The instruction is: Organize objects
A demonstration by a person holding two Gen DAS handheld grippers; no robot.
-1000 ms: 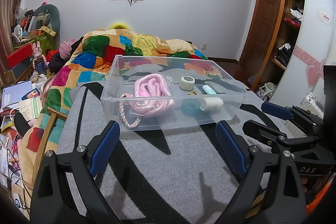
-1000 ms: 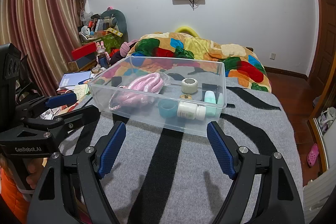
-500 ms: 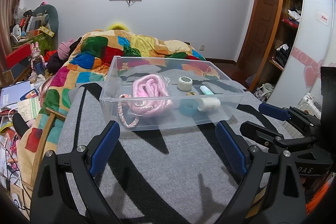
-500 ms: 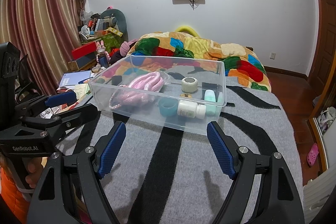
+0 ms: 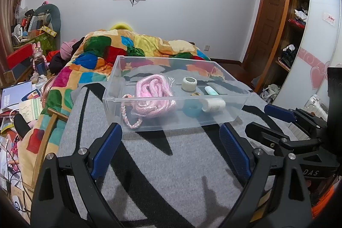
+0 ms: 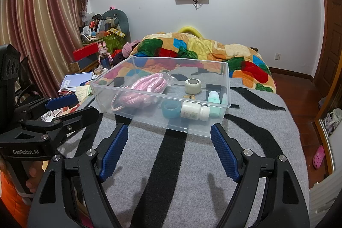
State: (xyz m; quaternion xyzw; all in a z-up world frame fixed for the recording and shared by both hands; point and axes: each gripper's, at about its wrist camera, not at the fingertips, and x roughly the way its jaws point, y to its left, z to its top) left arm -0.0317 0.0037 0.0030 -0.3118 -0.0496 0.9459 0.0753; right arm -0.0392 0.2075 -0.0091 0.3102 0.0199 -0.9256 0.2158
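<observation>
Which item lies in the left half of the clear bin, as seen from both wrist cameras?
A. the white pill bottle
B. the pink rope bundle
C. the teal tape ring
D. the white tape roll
B: the pink rope bundle fills the left part of the clear bin, while the white pill bottle, teal tape ring and white tape roll sit further right.

Both wrist cameras sit low over the bed, facing the far wall, near the clear box point(image 5: 175, 108) point(image 6: 162, 87); each sees the other gripper beside it.
</observation>
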